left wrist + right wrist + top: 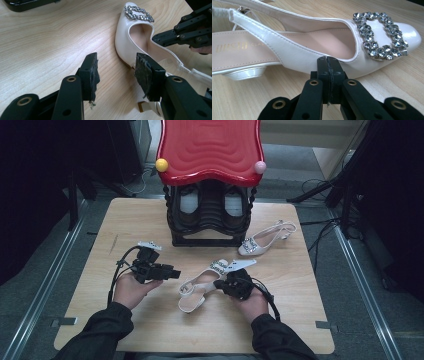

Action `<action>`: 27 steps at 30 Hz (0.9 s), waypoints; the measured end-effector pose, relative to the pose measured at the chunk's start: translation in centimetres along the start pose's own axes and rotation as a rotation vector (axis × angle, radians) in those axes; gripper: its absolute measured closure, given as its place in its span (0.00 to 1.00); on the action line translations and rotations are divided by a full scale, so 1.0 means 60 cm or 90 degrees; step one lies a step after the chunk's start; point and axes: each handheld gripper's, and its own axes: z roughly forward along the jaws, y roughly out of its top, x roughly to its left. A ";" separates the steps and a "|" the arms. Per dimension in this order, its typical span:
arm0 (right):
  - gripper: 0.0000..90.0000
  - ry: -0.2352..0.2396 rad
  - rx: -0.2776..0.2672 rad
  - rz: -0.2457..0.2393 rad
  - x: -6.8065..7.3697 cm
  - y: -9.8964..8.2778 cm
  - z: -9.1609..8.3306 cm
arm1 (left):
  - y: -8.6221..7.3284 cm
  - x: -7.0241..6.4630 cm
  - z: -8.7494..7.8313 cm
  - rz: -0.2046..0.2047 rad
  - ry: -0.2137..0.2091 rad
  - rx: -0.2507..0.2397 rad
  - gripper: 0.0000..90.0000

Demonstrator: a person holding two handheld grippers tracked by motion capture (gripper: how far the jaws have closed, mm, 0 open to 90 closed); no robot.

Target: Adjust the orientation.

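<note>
A white slingback shoe (192, 292) with a rhinestone buckle (382, 35) lies on its sole on the wooden table (125, 220), in front of the person. My right gripper (219, 284) is shut, its pads pressed together with nothing seen between them. Its tips (328, 62) rest against the shoe's (287, 50) side wall, just below the rim. My left gripper (176, 273) is open and empty, a little to the left of the shoe. In the left gripper view its jaws (117, 72) stand apart beside the shoe (125, 42), and the right gripper (156, 39) reaches in at the shoe's opening.
A matching second white shoe (265, 237) lies at the back right of the table. A black rack with a red wavy top (210, 145) stands at the back centre, with dark shoes (189, 205) inside it. Cables and stands lie on the floor at the right.
</note>
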 end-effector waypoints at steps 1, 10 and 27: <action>1.00 0.000 0.000 0.000 0.000 0.000 0.000 | -0.001 0.001 -0.001 0.000 0.002 0.000 0.59; 1.00 -0.016 0.039 0.023 -0.011 -0.004 -0.007 | -0.008 0.008 -0.009 -0.010 0.008 -0.006 0.59; 1.00 -0.027 0.034 0.033 -0.024 0.016 0.012 | -0.018 -0.001 -0.006 0.011 0.008 -0.008 0.57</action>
